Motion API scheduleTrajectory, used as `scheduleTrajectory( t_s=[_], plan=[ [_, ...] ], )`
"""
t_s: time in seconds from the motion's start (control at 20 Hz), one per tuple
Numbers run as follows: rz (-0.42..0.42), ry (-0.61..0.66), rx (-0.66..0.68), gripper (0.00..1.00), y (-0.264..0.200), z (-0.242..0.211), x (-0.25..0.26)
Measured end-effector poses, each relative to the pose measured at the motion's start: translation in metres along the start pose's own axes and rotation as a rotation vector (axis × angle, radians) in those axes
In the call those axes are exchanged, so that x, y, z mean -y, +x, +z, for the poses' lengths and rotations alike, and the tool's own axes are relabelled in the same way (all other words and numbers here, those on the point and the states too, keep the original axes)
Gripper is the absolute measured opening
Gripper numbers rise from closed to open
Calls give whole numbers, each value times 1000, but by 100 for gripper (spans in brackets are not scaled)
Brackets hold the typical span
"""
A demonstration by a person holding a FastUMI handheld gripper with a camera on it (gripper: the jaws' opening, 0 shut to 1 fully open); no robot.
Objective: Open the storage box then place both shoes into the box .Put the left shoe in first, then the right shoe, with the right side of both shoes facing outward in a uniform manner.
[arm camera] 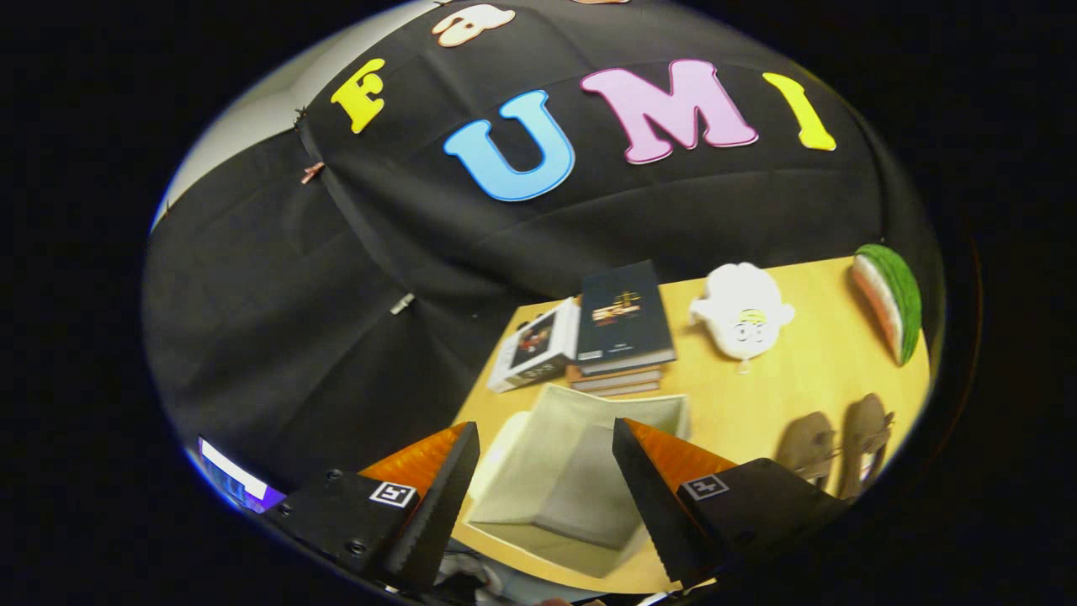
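Far left, beyond the tabletop [808, 370] edge: black cloth wall. On the tabletop, a small white box [536, 345] leaning beside a stack of books [623, 324]. Just nearer, the box [572, 480], pale fabric, top open, empty inside, sitting between and just beyond the fingers. Gripper [545, 488] released, fingers spread wide, holding nothing, hovering above the box. Further right, a white plush toy [742, 316] and a watermelon-slice toy [888, 299] at the far edge. Right of the right finger, well apart from the box: the two shoes [837, 446], brownish, side by side, partly hidden. Probably light, soft-sided, likely to flex if pinched at the upper; firmer hold probably at the heel collar or across the sole edge. Box walls probably floppy, easily nudged.
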State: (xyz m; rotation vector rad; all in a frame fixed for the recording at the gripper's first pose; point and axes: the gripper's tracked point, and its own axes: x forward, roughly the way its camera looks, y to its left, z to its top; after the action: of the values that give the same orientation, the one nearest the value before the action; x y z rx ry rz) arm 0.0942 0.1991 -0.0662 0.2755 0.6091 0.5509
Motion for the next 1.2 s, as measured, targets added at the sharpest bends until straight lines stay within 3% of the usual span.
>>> scheduleTrajectory(
  t_s=[0.15,0.5,0.85,1.2],
  plan=[
    [-126,-34,-28,98,-19,-15,66],
    [-328,-28,-169,98,-49,-81,202],
    [-402,-26,-333,99,-51,-144,287],
    [-420,-35,-363,99,-31,-155,326]
  ],
)
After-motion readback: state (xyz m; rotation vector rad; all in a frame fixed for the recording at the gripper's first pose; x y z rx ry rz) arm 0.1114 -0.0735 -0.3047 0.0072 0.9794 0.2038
